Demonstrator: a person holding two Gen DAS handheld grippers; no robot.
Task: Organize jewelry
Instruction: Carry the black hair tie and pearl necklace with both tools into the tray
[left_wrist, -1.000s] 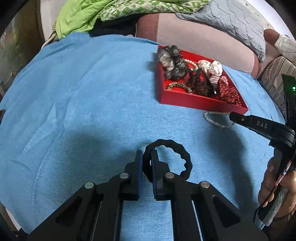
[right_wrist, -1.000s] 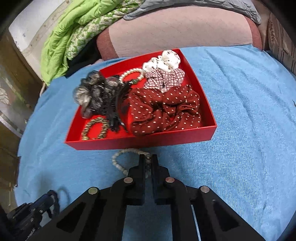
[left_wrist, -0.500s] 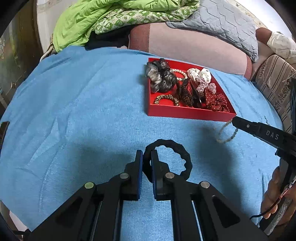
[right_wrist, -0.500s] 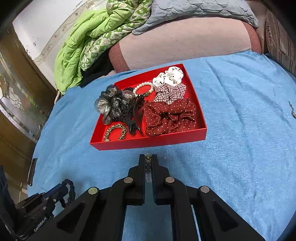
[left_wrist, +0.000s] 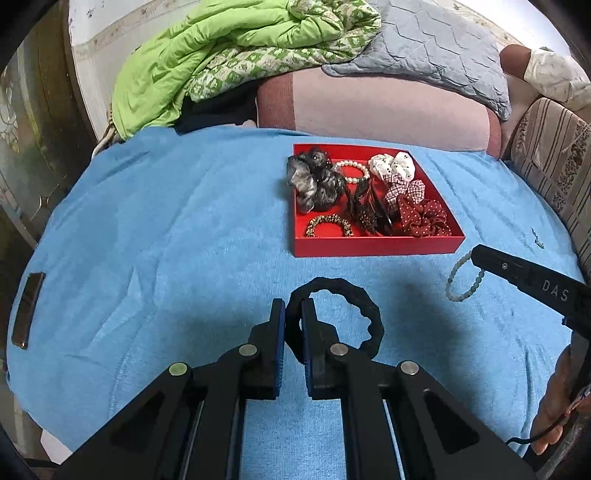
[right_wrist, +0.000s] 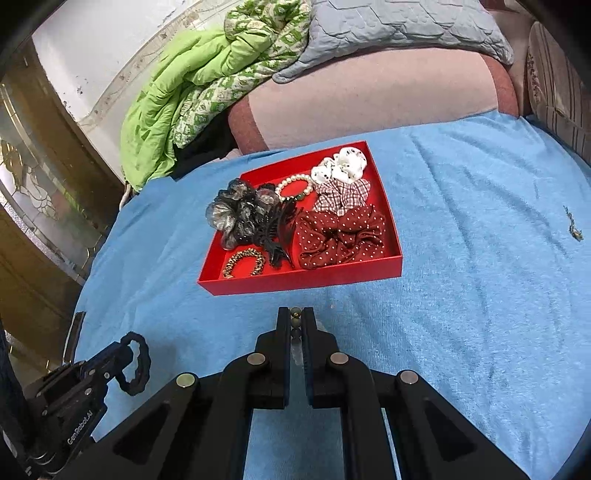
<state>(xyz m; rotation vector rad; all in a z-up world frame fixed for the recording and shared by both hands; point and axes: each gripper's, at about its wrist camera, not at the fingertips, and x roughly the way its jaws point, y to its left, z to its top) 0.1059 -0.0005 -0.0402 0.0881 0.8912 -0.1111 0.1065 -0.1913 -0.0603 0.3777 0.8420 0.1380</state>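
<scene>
Now both carries are live: the left hand-held gripper (left_wrist: 292, 325) is clamped on a black scrunchie (left_wrist: 341, 314), the right hand-held gripper (right_wrist: 295, 325) is pinching a pale bead bracelet (left_wrist: 463, 282), both above the blue bedspread (left_wrist: 166, 229). Red tray (right_wrist: 303, 282) already loaded; these two remain, I'd say.

Both wrist cameras look steeply down over their fingers; the shared red tray (left_wrist: 373, 249) (right_wrist: 303, 282) sits near twelve o'clock.
</scene>
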